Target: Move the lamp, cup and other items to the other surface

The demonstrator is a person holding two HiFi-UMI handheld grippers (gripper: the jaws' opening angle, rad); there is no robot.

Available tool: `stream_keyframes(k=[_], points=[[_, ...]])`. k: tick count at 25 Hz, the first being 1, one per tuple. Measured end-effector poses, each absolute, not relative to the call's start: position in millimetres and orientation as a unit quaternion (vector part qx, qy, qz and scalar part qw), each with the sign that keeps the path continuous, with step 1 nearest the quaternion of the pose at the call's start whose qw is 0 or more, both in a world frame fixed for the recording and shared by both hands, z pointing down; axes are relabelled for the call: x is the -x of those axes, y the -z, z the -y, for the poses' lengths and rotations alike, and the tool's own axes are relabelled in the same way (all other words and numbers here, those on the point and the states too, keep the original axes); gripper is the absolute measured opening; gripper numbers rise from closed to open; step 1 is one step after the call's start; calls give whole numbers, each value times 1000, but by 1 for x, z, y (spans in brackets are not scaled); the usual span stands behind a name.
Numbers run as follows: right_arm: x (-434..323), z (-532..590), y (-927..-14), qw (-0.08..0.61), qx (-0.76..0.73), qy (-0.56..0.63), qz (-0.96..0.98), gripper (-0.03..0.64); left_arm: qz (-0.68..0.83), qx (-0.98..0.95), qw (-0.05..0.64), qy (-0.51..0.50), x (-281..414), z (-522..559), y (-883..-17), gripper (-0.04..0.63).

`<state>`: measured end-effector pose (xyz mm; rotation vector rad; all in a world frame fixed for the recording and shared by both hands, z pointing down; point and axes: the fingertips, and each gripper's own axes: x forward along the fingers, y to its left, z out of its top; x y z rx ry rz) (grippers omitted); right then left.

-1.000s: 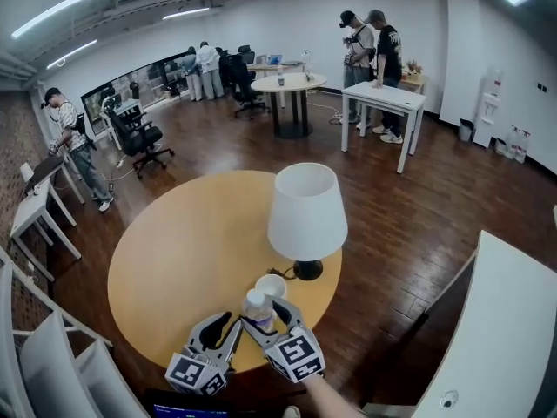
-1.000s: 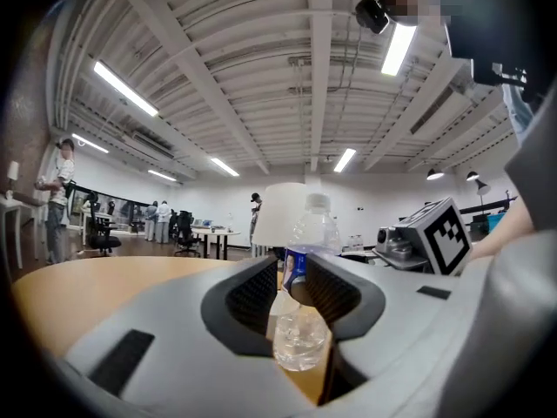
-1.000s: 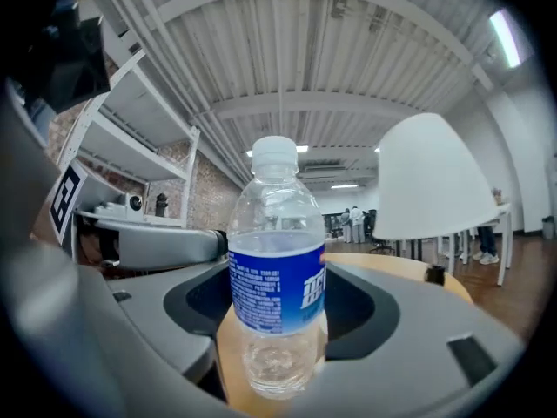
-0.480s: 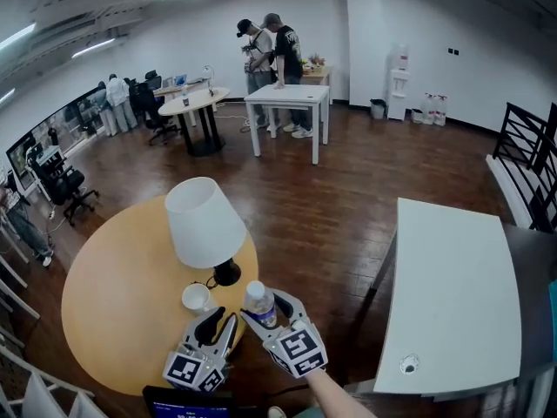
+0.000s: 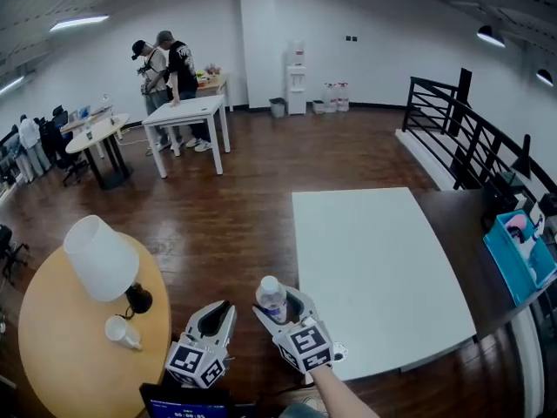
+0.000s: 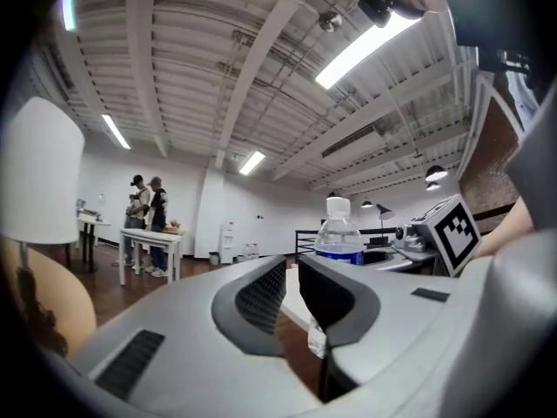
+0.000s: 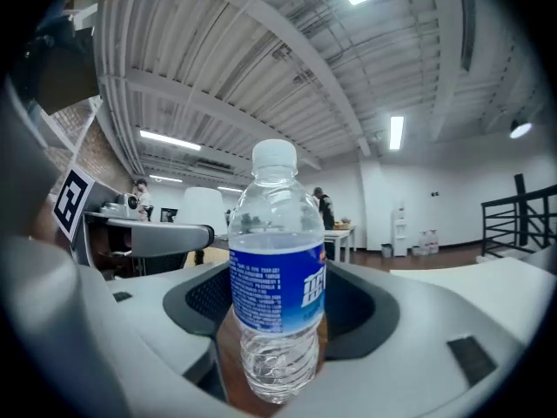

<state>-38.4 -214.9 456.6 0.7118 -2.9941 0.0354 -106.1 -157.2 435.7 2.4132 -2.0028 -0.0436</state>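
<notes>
Floor [image 5: 244,207]: dark wood boards, running between the two work surfaces.

White tabletop [image 5: 374,268]: rectangular, bare, right of centre in the head view. Its near left corner lies just beside the right claw.

Round wooden tabletop [image 5: 43,347]: light yellow-brown, at lower left, well apart from the white one across a strip of floor.

Lamp [image 5: 100,258]: white conical shade on a dark round base, upright near the right edge of the round wooden tabletop. The shade also shows at the left edge of the left gripper view [image 6: 39,172].

Right claw [image 5: 280,307]: held over the floor beside the white tabletop, marker cube toward the person. Its jaws are clamped on the water bottle, one on each side of the blue label [image 7: 277,312].

Left claw [image 5: 218,313]: just beside the right one, over the floor. Its jaws are closing, a narrow gap left, with nothing between them [image 6: 291,277].

Water bottle [image 5: 271,293]: clear plastic, white cap, blue label, upright in the right claw, carried in the air [image 7: 277,277].

Cup [image 5: 119,331]: white, on the round wooden tabletop, near the lamp base on the side toward the person.
</notes>
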Motion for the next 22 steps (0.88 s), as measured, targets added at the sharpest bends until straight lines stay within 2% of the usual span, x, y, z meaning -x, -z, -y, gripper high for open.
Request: stream_keyframes(k=[4, 11, 16, 22], points=[[-49, 260, -481, 54, -304, -18, 951, 287, 585, -811, 1, 13, 38, 205, -440, 19], [-173, 291, -518, 86, -398, -32, 913, 287, 530, -848, 14, 14, -42, 249, -451, 17], [-206, 293, -531, 67, -415, -38, 907, 303, 505, -863, 19, 8, -83, 264, -460, 17], [-209, 294, -532, 50, -416, -42, 907, 325, 501, -865, 22, -2, -92, 263, -466, 17]])
